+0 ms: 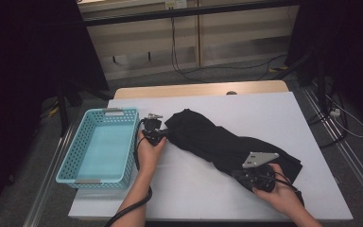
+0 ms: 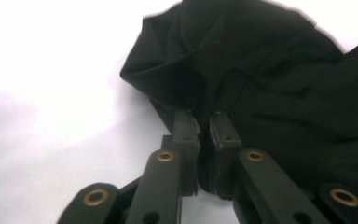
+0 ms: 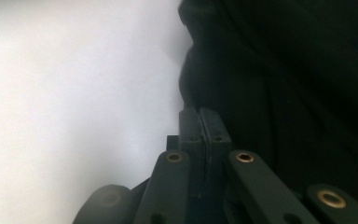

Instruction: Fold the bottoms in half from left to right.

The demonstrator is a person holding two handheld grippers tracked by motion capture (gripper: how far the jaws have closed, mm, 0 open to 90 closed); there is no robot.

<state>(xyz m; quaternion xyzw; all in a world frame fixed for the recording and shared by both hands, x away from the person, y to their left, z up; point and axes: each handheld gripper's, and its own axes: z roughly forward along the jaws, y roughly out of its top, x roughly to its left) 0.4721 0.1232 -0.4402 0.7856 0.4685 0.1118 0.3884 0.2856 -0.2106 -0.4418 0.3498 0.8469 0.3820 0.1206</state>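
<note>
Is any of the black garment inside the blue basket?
No. In the high view the basket holds nothing, and the garment lies on the white table beside it.

Black garment [image 1: 217, 139], plain, unpatterned, lying on white table cover [image 1: 274, 113]. Left of garment: turquoise basket [image 1: 78, 156], perforated walls, grey handle clips. Beyond cover: pale wood table edge [image 1: 194, 89]. Black grippers at garment ends, brass-coloured rivets; grey plate [image 1: 259, 158] on right one.

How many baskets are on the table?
1. The blue basket sits at the table's left edge, beside the left hand-held gripper, apart from the black cloth.
</note>
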